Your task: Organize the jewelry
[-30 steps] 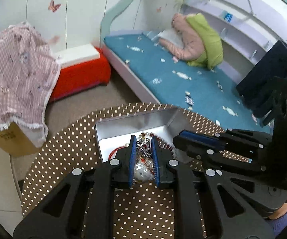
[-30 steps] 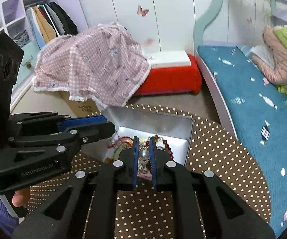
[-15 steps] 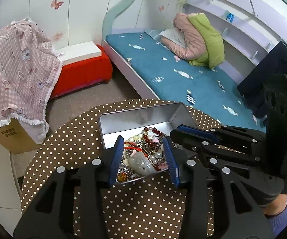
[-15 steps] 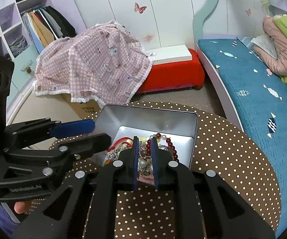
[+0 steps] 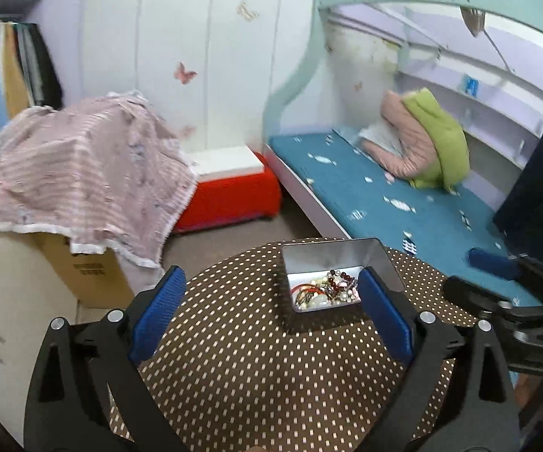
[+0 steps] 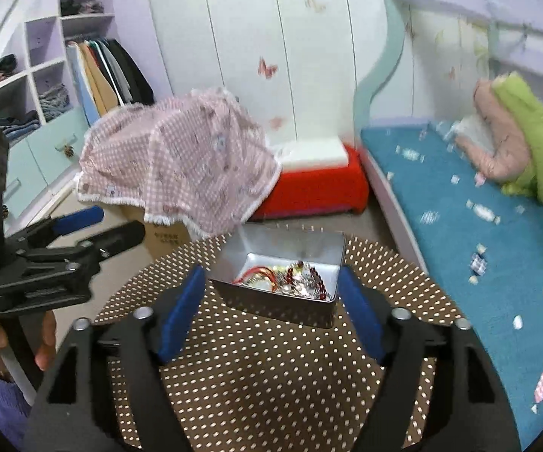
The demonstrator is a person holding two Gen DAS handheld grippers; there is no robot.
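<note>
Both grippers have pulled up and back from the metal tin point(image 5: 382, 260) since a second ago, when we had each one pinched shut down among the jewelry point(image 5: 326, 292). Our left gripper point(image 5: 271, 310) now has its jaws opening wide with nothing between them; the right gripper point(image 6: 271, 303) is opening too, also empty (the tin merely shows beyond its fingers). The jewelry lies heaped inside the tin, which sits on the polka-dot tabletop point(image 6: 271, 373).

bright even light | motion blur | fisheye edges dark, bent
</note>
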